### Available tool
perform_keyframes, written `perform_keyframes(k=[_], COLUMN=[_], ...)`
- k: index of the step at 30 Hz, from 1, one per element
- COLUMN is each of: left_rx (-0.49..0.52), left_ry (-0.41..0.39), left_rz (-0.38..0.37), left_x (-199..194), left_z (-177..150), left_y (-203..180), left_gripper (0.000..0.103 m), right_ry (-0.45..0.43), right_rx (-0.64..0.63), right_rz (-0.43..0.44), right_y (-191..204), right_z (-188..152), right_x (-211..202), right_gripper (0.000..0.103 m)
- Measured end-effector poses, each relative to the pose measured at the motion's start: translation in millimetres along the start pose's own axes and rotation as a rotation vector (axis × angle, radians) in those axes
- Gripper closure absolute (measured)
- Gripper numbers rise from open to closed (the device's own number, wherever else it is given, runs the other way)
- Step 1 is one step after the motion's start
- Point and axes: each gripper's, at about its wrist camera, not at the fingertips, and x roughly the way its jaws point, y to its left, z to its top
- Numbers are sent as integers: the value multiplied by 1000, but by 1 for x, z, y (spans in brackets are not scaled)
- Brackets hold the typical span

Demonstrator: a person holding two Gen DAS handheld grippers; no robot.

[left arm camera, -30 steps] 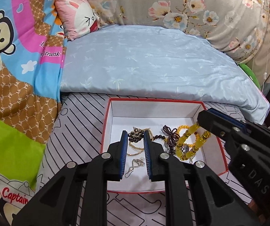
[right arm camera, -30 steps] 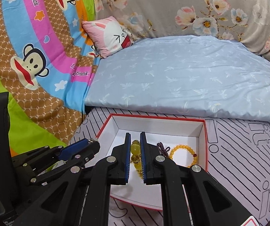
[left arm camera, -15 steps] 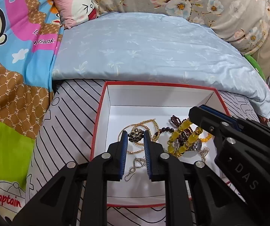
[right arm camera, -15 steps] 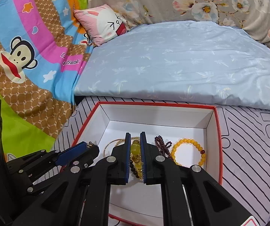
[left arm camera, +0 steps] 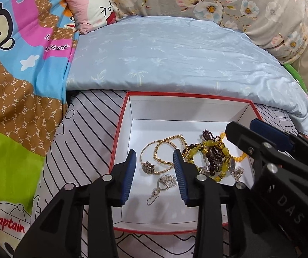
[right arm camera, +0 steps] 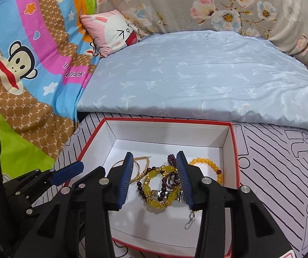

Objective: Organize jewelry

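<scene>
- Two tongs reach into one red-rimmed box [left arm camera: 119,129] on the bed.
- Left tongs [left arm camera: 154,158]: jaws opening, clamping nothing; gold bangle [left arm camera: 147,150] and silver earring [left arm camera: 164,181] lie between them on the box floor.
- Right tongs [right arm camera: 155,160]: jaws opening, clamping nothing; yellow bead bracelet [right arm camera: 151,190] lies between them.
- Orange bead bracelet [right arm camera: 207,163] lies near the box's right wall.
</scene>
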Motion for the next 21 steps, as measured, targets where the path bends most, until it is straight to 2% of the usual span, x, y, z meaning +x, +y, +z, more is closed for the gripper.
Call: perform_keyframes(k=[7,18,20,21], left_rx=[2,-14,-12,-10], left_ry=[-4,-20,-23,-26], left_rz=[19,35,42,49], left_x=[-12,-45,-51,-53], left_z=[-9,-27,-31,-33], left_y=[0,5,4,4], left_gripper=[68,67,58,56], right_ry=[-21,-7,-4,-4], right_rx=[-2,23,24,23], right_rz=[-18,-64,-71,-77], right_y=[6,5,6,8], right_z=[-9,-41,-47,-51], right_x=[-19,-49,-54,-57], right_gripper=[53,51,47,46])
